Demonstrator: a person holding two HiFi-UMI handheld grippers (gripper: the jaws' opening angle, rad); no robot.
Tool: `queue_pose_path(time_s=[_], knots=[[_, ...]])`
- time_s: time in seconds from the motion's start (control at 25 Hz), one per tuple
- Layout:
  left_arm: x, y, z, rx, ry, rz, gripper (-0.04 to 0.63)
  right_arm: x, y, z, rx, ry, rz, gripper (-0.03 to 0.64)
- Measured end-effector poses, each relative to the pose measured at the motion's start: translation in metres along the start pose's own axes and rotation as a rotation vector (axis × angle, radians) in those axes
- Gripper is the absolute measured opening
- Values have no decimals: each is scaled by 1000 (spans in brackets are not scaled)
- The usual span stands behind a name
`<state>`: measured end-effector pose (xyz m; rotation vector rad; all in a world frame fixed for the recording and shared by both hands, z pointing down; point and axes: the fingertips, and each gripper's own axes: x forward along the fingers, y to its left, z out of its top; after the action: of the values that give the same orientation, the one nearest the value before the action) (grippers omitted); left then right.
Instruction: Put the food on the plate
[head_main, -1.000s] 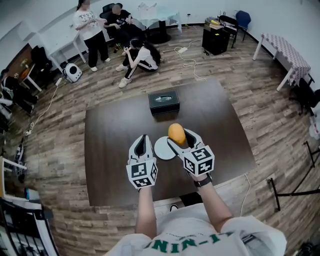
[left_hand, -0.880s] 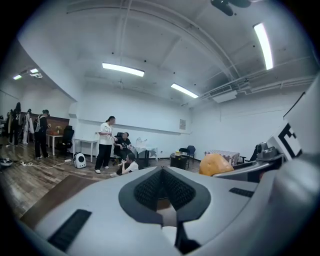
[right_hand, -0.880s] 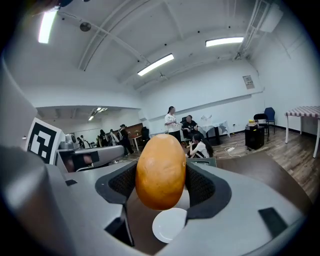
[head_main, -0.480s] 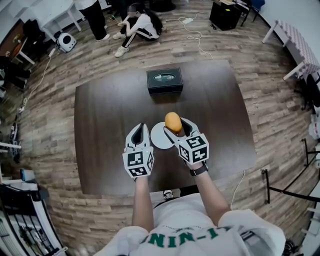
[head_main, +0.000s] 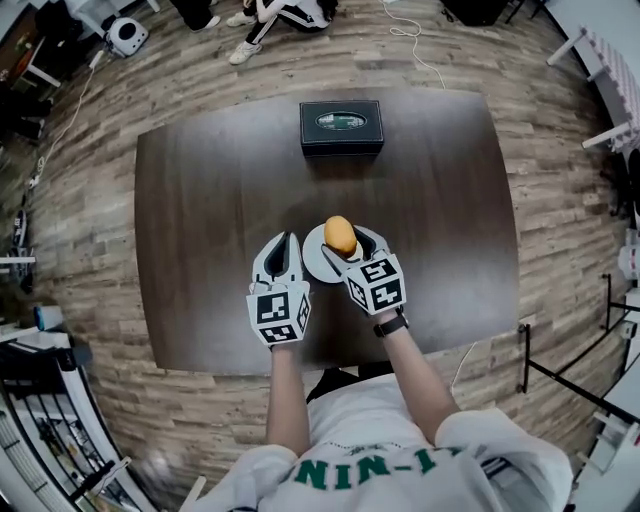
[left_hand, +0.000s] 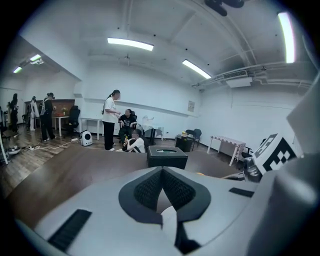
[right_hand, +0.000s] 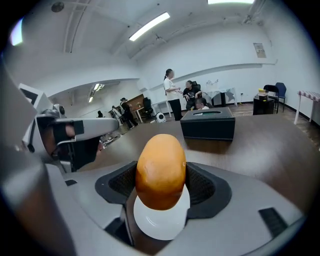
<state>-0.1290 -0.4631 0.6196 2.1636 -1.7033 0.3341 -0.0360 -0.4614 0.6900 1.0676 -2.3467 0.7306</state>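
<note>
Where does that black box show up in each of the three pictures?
Head view: box at top centre of the table, beyond the plate.
Left gripper view: centre, just above the left claw.
Right gripper view: right of centre, behind the fruit.
Shared landmark: the brown table it stands on.

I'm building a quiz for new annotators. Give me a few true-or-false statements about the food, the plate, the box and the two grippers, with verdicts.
1. The right gripper has the orange food between its fingers. True.
2. The black box stands near the table's far edge from the person. True.
3. The left gripper holds the white plate. False: its fingers are together on nothing, beside the plate.
4. The plate stands on the box. False: it lies on the table, apart from the box, below the food.
</note>
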Motion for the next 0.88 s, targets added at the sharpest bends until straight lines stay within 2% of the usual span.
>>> queue_pose_path(time_s=[0.36, 0.6, 0.68, 0.76, 0.88], knots=[[14, 18, -40, -47, 67, 32, 14, 44, 3, -67, -88, 215, 25, 308], [15, 24, -51, -61, 84, 49, 14, 54, -1, -90, -81, 277, 18, 315], [13, 24, -53, -63, 88, 51, 14, 55, -1, -93, -67, 272, 15, 338], [10, 25, -54, -62, 88, 55, 14, 56, 0, -93, -59, 268, 19, 394], [6, 25, -52, -59, 81, 59, 14, 53, 1, -88, -60, 244, 24, 445]])
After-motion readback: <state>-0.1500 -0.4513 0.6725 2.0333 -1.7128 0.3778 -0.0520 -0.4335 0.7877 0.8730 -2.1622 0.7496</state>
